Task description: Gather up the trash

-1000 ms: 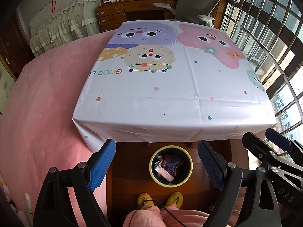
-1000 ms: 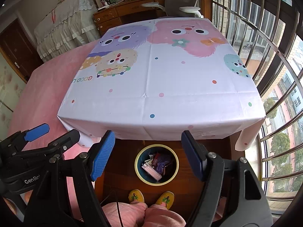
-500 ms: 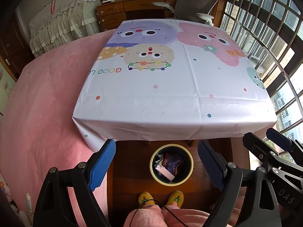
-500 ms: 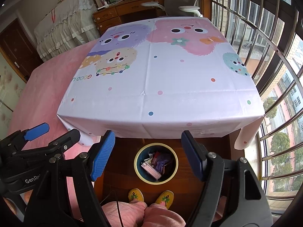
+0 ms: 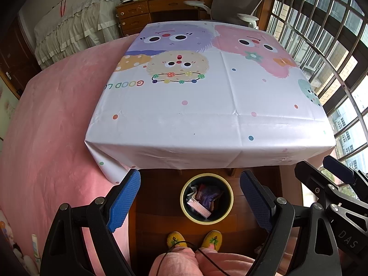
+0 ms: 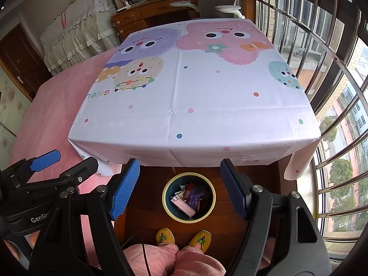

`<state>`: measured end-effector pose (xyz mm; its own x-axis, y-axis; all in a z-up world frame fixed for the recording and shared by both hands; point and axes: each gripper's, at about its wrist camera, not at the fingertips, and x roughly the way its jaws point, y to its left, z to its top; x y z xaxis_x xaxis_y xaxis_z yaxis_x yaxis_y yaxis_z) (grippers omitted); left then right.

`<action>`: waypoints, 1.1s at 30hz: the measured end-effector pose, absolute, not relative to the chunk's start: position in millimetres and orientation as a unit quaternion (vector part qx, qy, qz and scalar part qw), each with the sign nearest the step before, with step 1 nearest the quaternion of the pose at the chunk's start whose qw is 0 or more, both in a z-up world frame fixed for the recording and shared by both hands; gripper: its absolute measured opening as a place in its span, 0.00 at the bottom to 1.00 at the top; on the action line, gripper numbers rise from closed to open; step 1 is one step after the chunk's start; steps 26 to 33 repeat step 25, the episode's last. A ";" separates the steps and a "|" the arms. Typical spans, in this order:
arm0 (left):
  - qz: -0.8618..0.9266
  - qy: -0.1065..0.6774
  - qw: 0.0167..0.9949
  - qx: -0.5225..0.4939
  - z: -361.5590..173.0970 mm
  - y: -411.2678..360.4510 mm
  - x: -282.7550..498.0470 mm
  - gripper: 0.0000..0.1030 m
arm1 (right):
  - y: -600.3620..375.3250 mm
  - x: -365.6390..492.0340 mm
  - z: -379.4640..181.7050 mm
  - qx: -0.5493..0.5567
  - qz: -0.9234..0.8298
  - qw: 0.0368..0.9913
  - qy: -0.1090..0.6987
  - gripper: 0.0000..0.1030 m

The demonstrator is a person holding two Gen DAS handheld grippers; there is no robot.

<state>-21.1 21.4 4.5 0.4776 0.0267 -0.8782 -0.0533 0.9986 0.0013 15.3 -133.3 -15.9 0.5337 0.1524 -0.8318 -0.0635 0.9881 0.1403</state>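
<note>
Wooden floor (image 5: 158, 225) holds the trash bin (image 5: 206, 198) below both empty, wide-open tools (image 5: 190, 201) (image 6: 179, 191)

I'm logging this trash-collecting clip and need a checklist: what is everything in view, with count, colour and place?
Table: one, under a white cloth printed with fuzzy cartoon faces, centre.
Bin: one, yellow rim, dark inside, on the wooden floor below the table's near edge.
Trash: several pieces, pink and purple among them, inside the bin.
Bed cover: one, pink, left of the table.
Desk: one, brown wood, far wall.
Chair: one, grey, beyond the table.
Slippers: two, yellow, beside the bin.
Left gripper: blue pads, open, empty.
Right gripper: blue pads, open, empty.
</note>
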 end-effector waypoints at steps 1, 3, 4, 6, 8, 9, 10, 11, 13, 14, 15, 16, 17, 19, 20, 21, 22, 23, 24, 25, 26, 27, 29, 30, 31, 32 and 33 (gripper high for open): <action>0.024 0.510 0.860 -0.013 5.1 21.3 -20.8 0.87 | -133.5 15.5 -15.7 0.046 0.062 0.874 0.479 0.68; 0.024 0.510 0.860 -0.013 5.1 20.9 -20.7 0.87 | -133.9 15.5 -15.8 0.046 0.062 0.875 0.479 0.68; 0.024 0.510 0.860 -0.013 5.1 20.7 -20.8 0.87 | -134.1 15.8 -15.6 0.046 0.063 0.875 0.479 0.68; 0.024 0.510 0.860 -0.013 4.7 20.4 -21.1 0.87 | -134.5 15.9 -15.8 0.046 0.063 0.874 0.479 0.68; 0.024 0.511 0.859 -0.013 4.3 19.8 -20.2 0.87 | -134.8 16.2 -15.6 0.046 0.063 0.874 0.479 0.68; 0.024 0.511 0.859 -0.013 3.6 19.5 -20.0 0.87 | -134.9 16.2 -15.6 0.046 0.063 0.874 0.479 0.68; 0.024 0.511 0.859 -0.014 4.3 19.5 -19.7 0.87 | -134.9 16.2 -15.6 0.046 0.063 0.874 0.479 0.68; 0.024 0.511 0.859 -0.014 4.0 19.4 -19.8 0.87 | -135.0 16.3 -15.6 0.046 0.063 0.874 0.479 0.68; 0.025 0.511 0.859 -0.013 3.7 19.0 -20.0 0.87 | -135.2 16.4 -15.6 0.046 0.063 0.874 0.479 0.68; 0.025 0.511 0.859 -0.013 4.1 19.2 -19.7 0.87 | -135.2 16.5 -15.6 0.046 0.064 0.874 0.479 0.68; 0.025 0.511 0.859 -0.014 4.3 19.3 -19.5 0.87 | -135.3 16.3 -16.3 0.046 0.064 0.874 0.479 0.68; 0.025 0.511 0.859 -0.014 3.5 19.1 -19.9 0.87 | -135.3 16.6 -15.7 0.046 0.063 0.874 0.479 0.68; 0.025 0.512 0.859 -0.014 3.5 19.2 -19.9 0.87 | -135.2 16.6 -15.7 0.046 0.063 0.874 0.480 0.68; 0.024 0.512 0.858 -0.014 3.4 17.6 -19.2 0.87 | -135.2 16.6 -15.6 0.047 0.063 0.874 0.479 0.68; 0.024 0.513 0.858 -0.014 2.5 17.1 -19.7 0.87 | -135.3 16.7 -15.7 0.046 0.063 0.874 0.480 0.68; 0.024 0.512 0.858 -0.013 3.4 17.8 -19.1 0.87 | -135.4 16.7 -15.9 0.047 0.063 0.874 0.480 0.68; 0.024 0.512 0.858 -0.012 3.4 17.9 -19.1 0.87 | -135.4 16.8 -15.6 0.047 0.063 0.874 0.480 0.68; 0.024 0.512 0.858 -0.012 3.2 17.8 -19.2 0.87 | -135.5 16.8 -15.6 0.047 0.063 0.874 0.480 0.68; 0.023 0.513 0.858 -0.011 2.5 17.1 -19.2 0.87 | -136.8 15.8 -17.1 0.048 0.063 0.874 0.480 0.68; 0.024 0.513 0.858 -0.012 2.6 17.0 -19.1 0.87 | -136.9 15.9 -17.1 0.047 0.063 0.874 0.480 0.68; 0.024 0.513 0.858 -0.012 2.6 17.0 -19.1 0.87 | -136.9 15.9 -17.1 0.047 0.063 0.874 0.480 0.68; 0.024 0.513 0.858 -0.012 2.6 17.0 -19.1 0.87 | -136.9 15.9 -17.1 0.047 0.063 0.874 0.480 0.68; 0.024 0.513 0.858 -0.012 2.6 17.0 -19.1 0.87 | -136.9 15.9 -17.1 0.047 0.063 0.874 0.480 0.68; 0.024 0.513 0.858 -0.012 2.6 17.0 -19.1 0.87 | -136.9 15.9 -17.1 0.047 0.063 0.874 0.480 0.68; 0.024 0.513 0.858 -0.012 2.6 17.0 -19.1 0.87 | -136.9 15.9 -17.1 0.047 0.063 0.874 0.480 0.68; 0.024 0.513 0.858 -0.012 2.6 17.0 -19.1 0.87 | -136.9 15.9 -17.1 0.047 0.063 0.874 0.480 0.68; 0.024 0.513 0.858 -0.012 2.6 17.0 -19.1 0.87 | -136.9 15.9 -17.1 0.047 0.063 0.874 0.480 0.68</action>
